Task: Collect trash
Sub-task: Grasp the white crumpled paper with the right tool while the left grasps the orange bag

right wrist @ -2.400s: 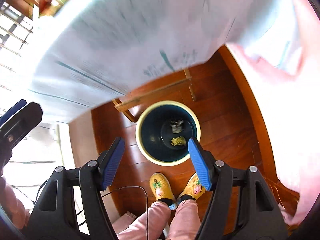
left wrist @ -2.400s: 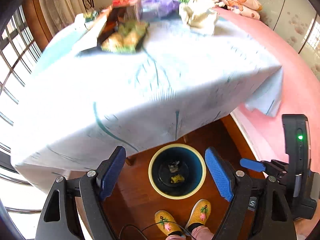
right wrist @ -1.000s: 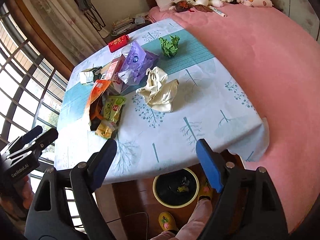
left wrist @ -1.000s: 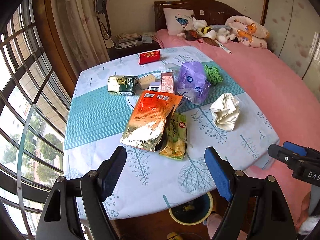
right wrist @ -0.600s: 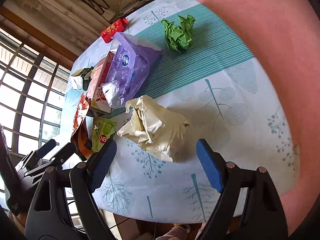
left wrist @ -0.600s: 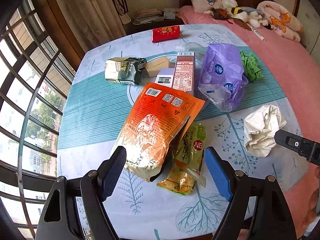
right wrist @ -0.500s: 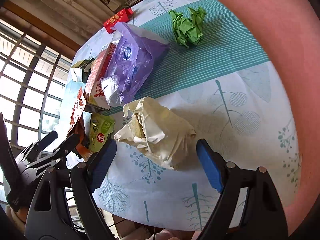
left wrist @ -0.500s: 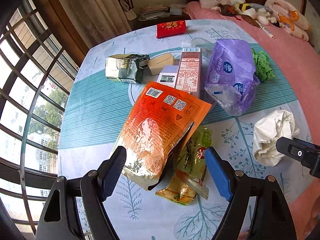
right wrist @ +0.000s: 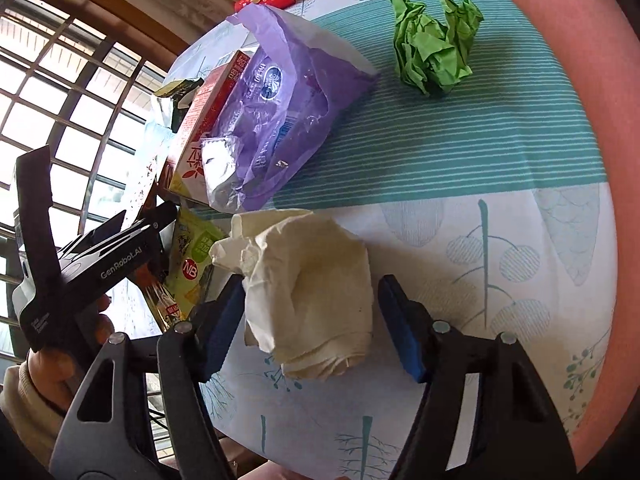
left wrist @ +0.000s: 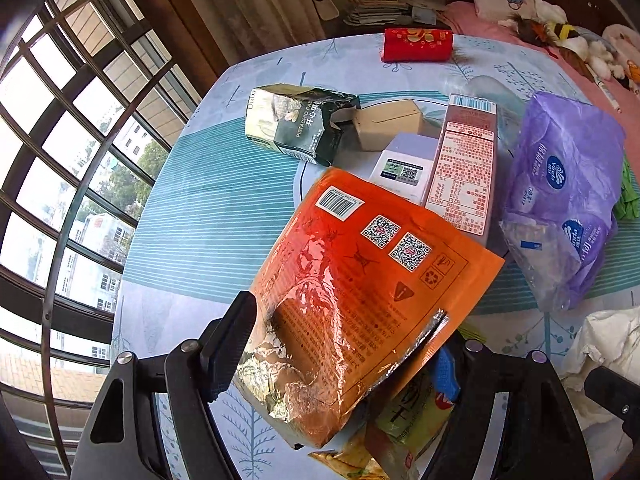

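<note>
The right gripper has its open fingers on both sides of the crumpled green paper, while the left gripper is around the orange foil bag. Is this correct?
Not quite. The right wrist view shows the right gripper open around the crumpled white paper; the crumpled green paper lies apart, farther up the table. The rest holds: the left gripper is open around the orange foil bag.

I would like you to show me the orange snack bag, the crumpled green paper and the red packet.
orange snack bag (left wrist: pixel 360 280), left wrist view, on the printed orange back panel.
crumpled green paper (right wrist: pixel 434 46), right wrist view, on the middle of the wad.
red packet (left wrist: pixel 417 45), left wrist view, on its patterned front face.
</note>
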A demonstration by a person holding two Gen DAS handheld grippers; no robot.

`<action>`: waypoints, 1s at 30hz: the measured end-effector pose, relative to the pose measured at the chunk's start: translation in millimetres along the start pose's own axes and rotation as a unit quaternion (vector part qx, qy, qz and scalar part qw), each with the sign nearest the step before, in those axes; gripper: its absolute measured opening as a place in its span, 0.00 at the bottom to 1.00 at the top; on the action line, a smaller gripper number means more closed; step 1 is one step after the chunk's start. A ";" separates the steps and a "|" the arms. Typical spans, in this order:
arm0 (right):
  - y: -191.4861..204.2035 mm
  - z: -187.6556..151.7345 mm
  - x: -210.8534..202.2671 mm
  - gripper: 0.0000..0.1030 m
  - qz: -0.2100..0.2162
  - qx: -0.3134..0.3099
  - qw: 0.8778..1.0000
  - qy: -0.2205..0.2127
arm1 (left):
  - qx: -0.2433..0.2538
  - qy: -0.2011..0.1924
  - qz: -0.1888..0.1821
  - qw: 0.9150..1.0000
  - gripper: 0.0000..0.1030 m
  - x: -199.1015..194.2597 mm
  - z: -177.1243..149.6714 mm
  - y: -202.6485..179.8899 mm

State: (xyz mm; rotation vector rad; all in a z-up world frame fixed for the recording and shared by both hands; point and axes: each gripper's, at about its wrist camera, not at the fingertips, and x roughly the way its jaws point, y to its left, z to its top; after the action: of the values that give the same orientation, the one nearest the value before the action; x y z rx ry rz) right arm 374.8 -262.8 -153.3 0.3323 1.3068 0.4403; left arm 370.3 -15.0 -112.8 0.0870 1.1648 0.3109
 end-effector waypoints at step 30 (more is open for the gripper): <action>58.4 -47.7 -55.0 0.41 -0.012 -0.024 0.997 -0.067 | -0.043 -0.024 -0.133 0.990 0.06 -99.3 -49.2 77.8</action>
State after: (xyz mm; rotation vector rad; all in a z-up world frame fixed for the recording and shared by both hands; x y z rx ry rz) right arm 310.4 -239.3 -90.0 0.3005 1.1665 0.4222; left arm 274.7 26.2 -26.3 -0.1349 1.0982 0.1214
